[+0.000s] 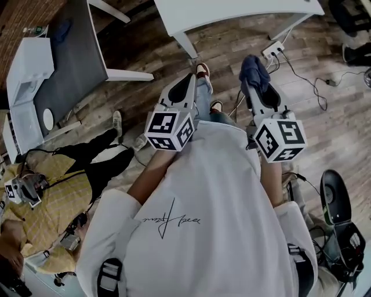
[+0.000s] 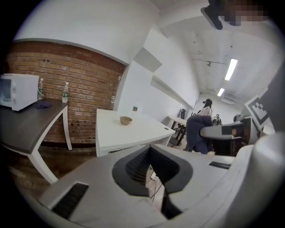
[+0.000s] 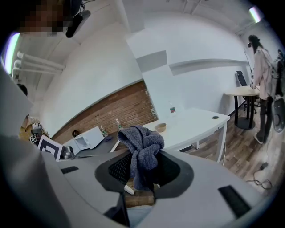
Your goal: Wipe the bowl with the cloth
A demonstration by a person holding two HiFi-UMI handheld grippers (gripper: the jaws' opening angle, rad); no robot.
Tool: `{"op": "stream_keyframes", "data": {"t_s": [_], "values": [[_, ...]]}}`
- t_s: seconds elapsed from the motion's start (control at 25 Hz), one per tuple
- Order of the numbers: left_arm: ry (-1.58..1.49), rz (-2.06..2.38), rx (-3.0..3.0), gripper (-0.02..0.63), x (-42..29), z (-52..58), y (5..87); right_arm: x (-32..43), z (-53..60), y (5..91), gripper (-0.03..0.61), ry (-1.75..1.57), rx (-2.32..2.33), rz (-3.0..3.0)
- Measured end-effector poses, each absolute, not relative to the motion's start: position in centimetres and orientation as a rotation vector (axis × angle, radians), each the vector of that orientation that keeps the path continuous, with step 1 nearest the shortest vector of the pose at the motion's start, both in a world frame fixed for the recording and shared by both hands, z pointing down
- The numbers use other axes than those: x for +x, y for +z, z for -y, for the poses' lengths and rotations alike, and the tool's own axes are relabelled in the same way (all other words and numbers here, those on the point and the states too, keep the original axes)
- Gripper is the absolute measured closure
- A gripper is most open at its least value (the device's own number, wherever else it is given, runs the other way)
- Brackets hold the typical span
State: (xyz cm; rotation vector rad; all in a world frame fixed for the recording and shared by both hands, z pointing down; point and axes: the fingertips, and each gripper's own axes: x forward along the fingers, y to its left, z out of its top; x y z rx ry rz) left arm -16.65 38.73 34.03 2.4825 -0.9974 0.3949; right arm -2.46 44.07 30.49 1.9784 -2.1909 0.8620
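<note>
A small tan bowl (image 2: 126, 120) stands on a white table (image 2: 133, 133) some way ahead; the right gripper view shows that bowl (image 3: 160, 127) on the table (image 3: 196, 122) too. My right gripper (image 3: 141, 153) is shut on a grey-blue knitted cloth (image 3: 143, 144), which bunches above the jaws and hangs between them. In the head view the cloth (image 1: 254, 68) droops over the right gripper (image 1: 255, 87), in front of my body above the wooden floor. My left gripper (image 1: 186, 84) is shut with nothing in it (image 2: 150, 149). The bowl is outside the head view.
A dark table with a white microwave (image 2: 18, 91) stands left of the white table (image 1: 232, 11). A seated person in yellow (image 1: 52, 203) is at my left. A power strip and cables (image 1: 272, 49) lie on the floor. A person (image 3: 262, 84) stands at the far right.
</note>
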Motion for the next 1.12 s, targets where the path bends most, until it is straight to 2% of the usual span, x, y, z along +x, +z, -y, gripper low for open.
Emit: {"op": "stream_keyframes", "data": {"t_s": [0.4, 1.12], "values": [[0.389, 0.906, 2.515, 0.618, -11.4, -36.0, 33.8, -0.6, -41.8, 30.7, 0.468, 0.912, 1.976, 2.157], [0.363, 0.929, 2.495, 0.619, -9.1, -23.2, 32.9, 0.9, -30.6, 31.8, 0.468, 0.953, 1.887, 2.132]]}}
